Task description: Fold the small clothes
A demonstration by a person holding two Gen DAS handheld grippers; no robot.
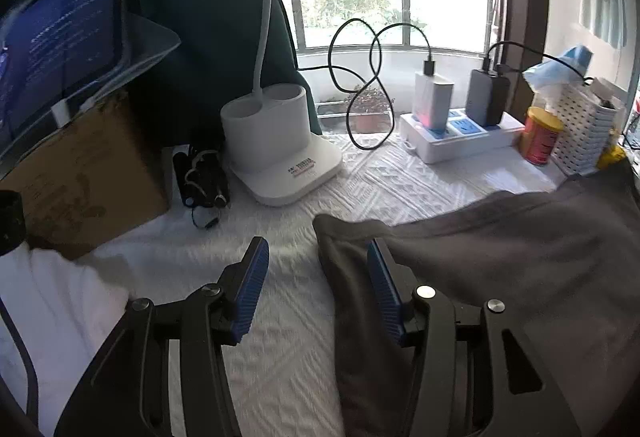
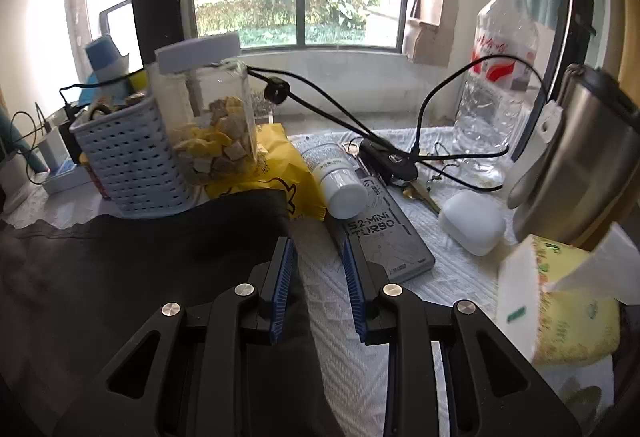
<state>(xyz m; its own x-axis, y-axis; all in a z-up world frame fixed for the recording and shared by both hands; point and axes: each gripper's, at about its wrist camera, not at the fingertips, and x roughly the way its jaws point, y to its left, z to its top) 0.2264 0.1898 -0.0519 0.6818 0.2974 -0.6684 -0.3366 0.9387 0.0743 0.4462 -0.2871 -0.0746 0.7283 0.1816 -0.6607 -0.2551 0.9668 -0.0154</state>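
Dark garment (image 1: 500, 257) lies flat on the white-covered surface (image 1: 280, 317), filling the lower right of the left view. Left tool (image 1: 318, 257) and right tool (image 2: 316, 257) both gape, gripping nothing. Dragging cloth could topple the clear jar (image 2: 208, 117) of snack pieces or the cluttered basket (image 2: 132, 169).

A white quilted cloth (image 1: 288, 317) covered the table. A dark grey garment (image 1: 500, 257) lay spread on it. From there, a white lamp base (image 1: 280, 165) sat at ten o'clock, a cardboard box (image 1: 80, 181) at nine, and a power strip (image 1: 460, 141) at twelve. On the garment's far side lay a white basket (image 2: 132, 165), a yellow bag (image 2: 280, 165), a water bottle (image 2: 496, 85) and a tissue pack (image 2: 556, 297).
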